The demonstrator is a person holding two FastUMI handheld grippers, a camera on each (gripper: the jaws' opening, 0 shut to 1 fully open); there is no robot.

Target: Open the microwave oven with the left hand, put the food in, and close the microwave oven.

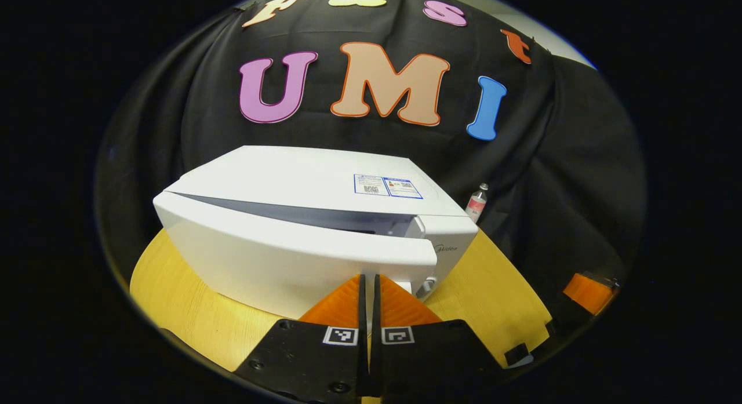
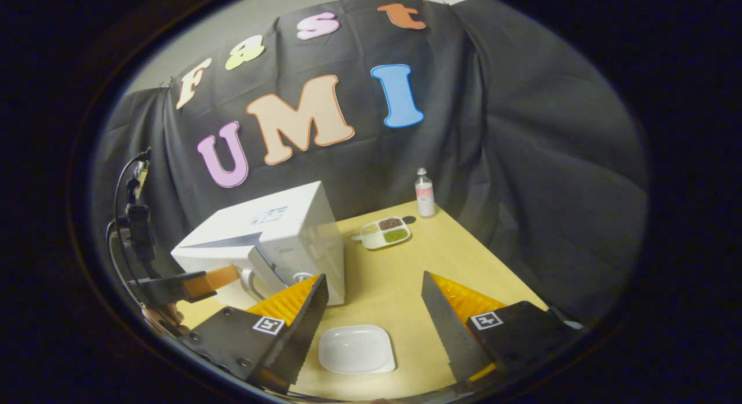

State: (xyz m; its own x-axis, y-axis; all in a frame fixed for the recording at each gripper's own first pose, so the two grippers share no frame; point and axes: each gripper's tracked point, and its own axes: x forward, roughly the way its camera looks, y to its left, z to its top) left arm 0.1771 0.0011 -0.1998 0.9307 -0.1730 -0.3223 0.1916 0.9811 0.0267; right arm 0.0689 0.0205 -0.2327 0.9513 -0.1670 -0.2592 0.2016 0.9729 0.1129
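In the right gripper view, the left claw (image 2: 229, 275) is reaching in from the far left toward the front of the microwave oven (image 2: 272, 230), which is sitting on the left part of the bench (image 2: 464, 247). In the left gripper view that same left claw (image 1: 368, 291) is showing its fingers pressed almost together with only a thin slit between them and nothing held, right in front of the microwave oven (image 1: 301, 230) door, whose top edge is standing slightly away from the body so the door is looking ajar. Moving right, a white plate (image 2: 356, 349) is lying empty on the bench between the fingers of the right claw (image 2: 374, 302), which is spread wide and gripping nothing. Further back and to the right, the food tray (image 2: 384, 232) with its three compartments of food is resting just beside the oven's right side, and a small bottle (image 2: 425, 193) is standing near the bench's back edge. The risk here is that the nearly closed left claw may be slipping off the door edge instead of hooking it, shoving the light oven backward. A door swinging wide could also be sweeping toward the plate, and the right claw, reaching past for the tray, could be knocking the bottle over.
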